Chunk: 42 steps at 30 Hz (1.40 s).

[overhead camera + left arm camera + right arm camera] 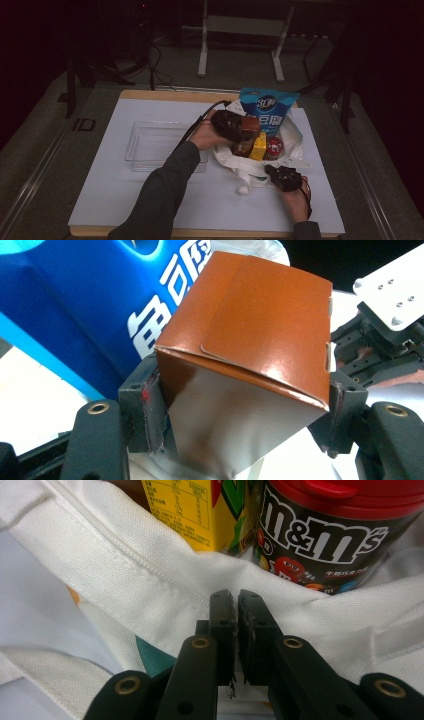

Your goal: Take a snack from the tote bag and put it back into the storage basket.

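Your left tool (245, 405) is clamped on the brown carton (250, 355), which sits above the white bag (295, 137). Your right tool (235, 612) is pinched together on the bag's hem at 5 o'clock. Lift the carton straight, then carry it toward the clear tray (150, 145) at 9 o'clock.

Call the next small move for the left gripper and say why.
Probably carry the brown box left and set it in the clear tray. The left gripper grips it above the white tote bag, whose rim the right gripper pinches.

Overhead table view; two close bag-level views
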Tool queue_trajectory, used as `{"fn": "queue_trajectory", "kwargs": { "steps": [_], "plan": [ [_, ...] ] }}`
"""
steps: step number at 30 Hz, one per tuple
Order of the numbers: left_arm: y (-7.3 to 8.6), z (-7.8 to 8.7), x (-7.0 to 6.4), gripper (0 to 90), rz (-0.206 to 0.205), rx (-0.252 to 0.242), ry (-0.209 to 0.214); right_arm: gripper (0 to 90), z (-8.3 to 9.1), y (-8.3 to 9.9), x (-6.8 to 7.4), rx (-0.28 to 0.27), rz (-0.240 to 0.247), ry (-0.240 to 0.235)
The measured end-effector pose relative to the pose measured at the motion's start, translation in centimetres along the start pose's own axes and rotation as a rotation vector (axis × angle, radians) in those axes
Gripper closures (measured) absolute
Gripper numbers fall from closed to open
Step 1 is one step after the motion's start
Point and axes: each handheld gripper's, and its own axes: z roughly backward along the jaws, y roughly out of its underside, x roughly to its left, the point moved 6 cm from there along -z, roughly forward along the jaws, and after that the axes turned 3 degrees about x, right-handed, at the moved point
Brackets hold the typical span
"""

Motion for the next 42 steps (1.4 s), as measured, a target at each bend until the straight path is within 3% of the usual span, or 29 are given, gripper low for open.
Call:
{"fn": "queue_trajectory", "kwargs": {
  "steps": [1, 2, 6, 9, 18, 27, 33, 42],
  "plan": [
    [0.0, 0.0, 0.0, 34.3, 0.0, 0.0, 0.0, 85.3, 0.0, 0.0, 0.0, 0.0, 0.0, 0.0],
    [-0.1, 0.0, -0.2, 34.3, -0.002, -0.043, 0.032, 85.3, 0.0, 0.0, 0.0, 0.0, 0.0, 0.0],
    [-0.3, -0.4, -0.2, 33.8, 0.001, -0.101, 0.074, 85.3, 0.0, 0.0, 0.0, 0.0, -0.003, -0.002],
    [-0.5, -0.7, -0.2, 32.9, -0.009, -0.117, 0.087, 85.3, 0.0, 0.0, -0.1, 0.0, -0.006, -0.006],
    [-1.1, -1.4, -0.5, 32.5, -0.023, -0.154, 0.084, 85.2, 0.0, 0.0, -0.1, -0.001, -0.008, -0.008],
    [-1.3, -2.0, -0.4, 36.2, 0.055, -0.255, 0.093, 85.2, 0.0, 0.0, -0.1, -0.001, -0.007, -0.008],
    [-1.4, -2.0, -0.7, 38.7, 0.037, -0.242, 0.07, 85.2, 0.0, 0.0, -0.1, -0.001, -0.008, -0.01],
    [-0.8, -0.5, 0.1, 40.8, 0.062, -0.255, 0.04, 85.0, 0.0, 0.0, -0.1, -0.003, -0.007, -0.009]
  ]
}}
